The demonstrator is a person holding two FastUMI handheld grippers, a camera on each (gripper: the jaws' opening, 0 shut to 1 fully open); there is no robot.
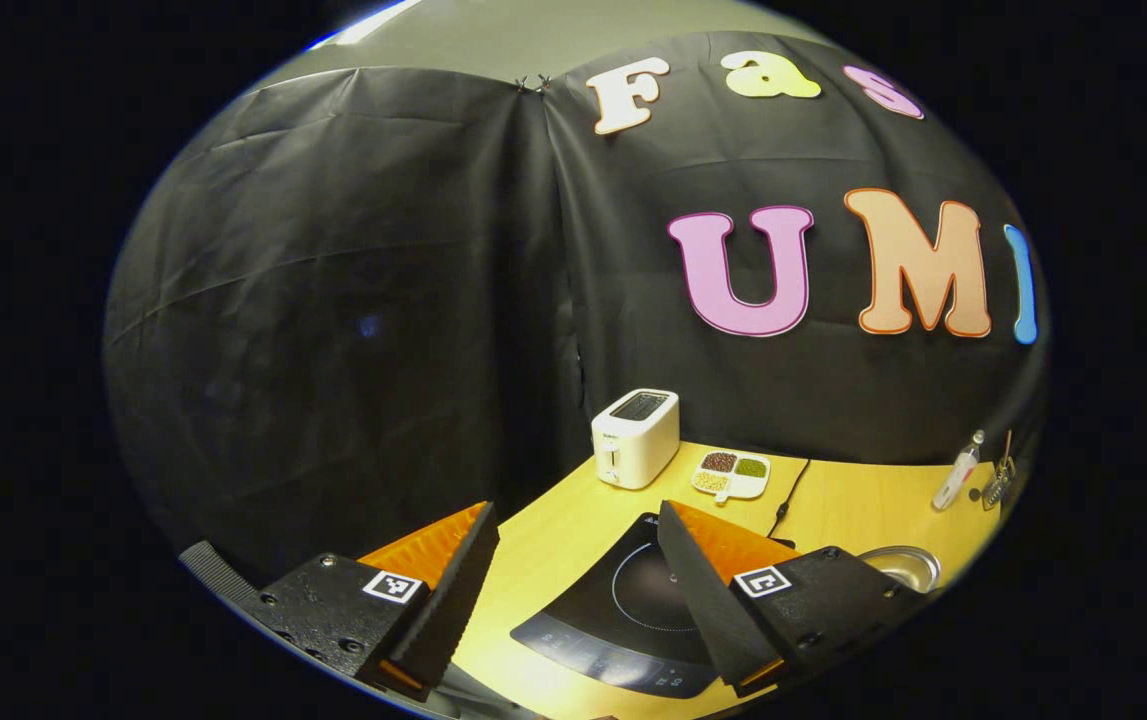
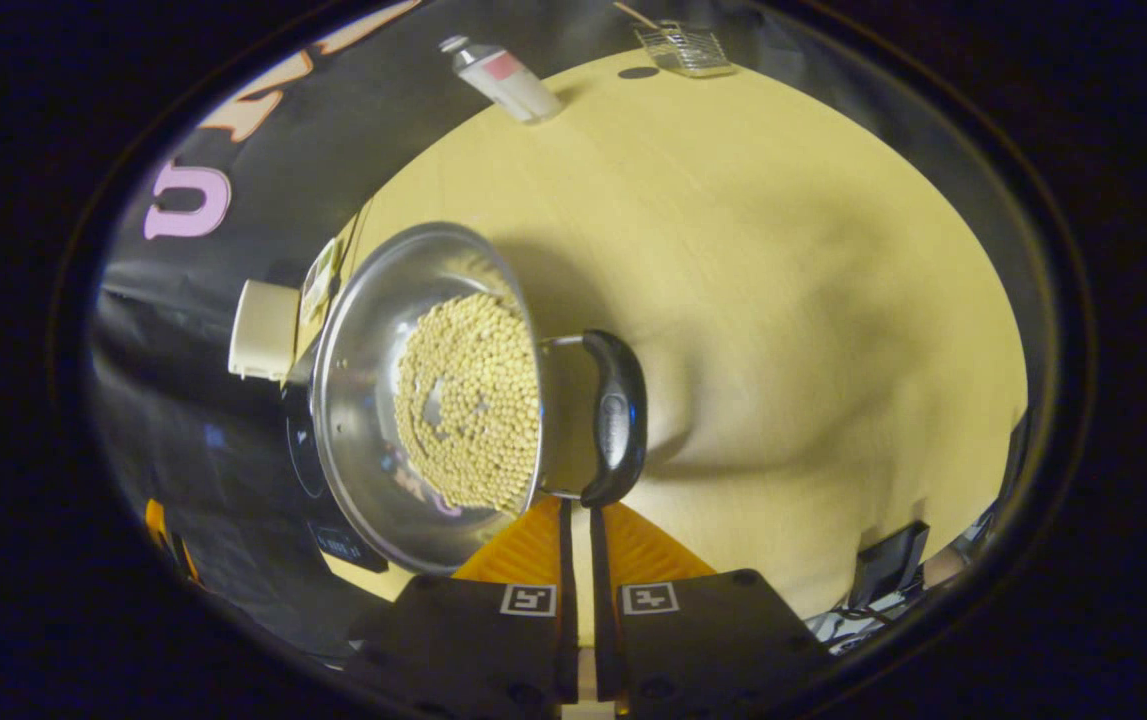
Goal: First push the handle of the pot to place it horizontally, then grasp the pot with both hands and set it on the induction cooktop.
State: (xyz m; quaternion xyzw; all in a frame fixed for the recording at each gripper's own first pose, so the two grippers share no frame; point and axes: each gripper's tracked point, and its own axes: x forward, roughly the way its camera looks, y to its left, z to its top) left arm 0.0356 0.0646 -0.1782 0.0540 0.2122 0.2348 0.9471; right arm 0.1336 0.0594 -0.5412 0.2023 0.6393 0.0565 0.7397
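A steel pot [image 2: 373,400] full of pale beans stands on the yellow table [image 2: 783,300], and its rim [image 1: 898,565] peeks out behind my left gripper's finger. The pot's black side handle [image 2: 615,415] points toward the open table. My right gripper [image 2: 578,505] is shut, its tips touching the lower end of that handle without holding anything. The black induction cooktop [image 1: 633,610] lies flat on the table and shows as a dark edge [image 2: 305,455] behind the pot. My left gripper [image 1: 578,512] hovers open over the cooktop's near side, nothing between its fingers.
A white toaster [image 1: 635,437] and a small divided dish of grains [image 1: 730,474] stand at the back by the cloth wall. A cable [image 1: 788,495] runs from the cooktop. A bottle [image 2: 503,75] and a wire utensil [image 2: 683,45] lie at the far table edge.
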